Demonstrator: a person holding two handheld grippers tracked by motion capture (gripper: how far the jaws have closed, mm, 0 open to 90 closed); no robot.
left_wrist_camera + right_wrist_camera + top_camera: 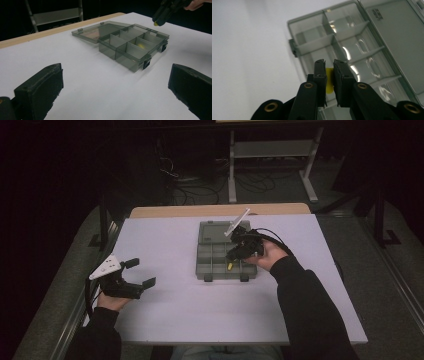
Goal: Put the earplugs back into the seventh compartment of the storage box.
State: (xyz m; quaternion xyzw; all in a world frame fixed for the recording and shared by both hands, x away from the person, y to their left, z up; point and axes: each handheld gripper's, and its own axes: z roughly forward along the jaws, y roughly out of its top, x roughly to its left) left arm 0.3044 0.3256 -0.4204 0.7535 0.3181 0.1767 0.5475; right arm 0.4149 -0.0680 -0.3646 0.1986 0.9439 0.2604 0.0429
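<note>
Bare white table [165,315] all around; only obstacle the compartment box [212,262] with its flat-open lid [215,231].

The setting is a dim lab or test room: a plain white worktop [165,315] at frame centre, cables [200,190] on the floor above it, a metal stand [272,150] at upper centre.

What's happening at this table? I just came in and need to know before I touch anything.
A person is sorting small parts into an open grey organizer box on the white table. The right gripper hangs over the box, shut on a small yellow piece. Another yellow piece already lies in one compartment. The left gripper sits open at the table's left side, apart from the box and holding nothing.
</note>
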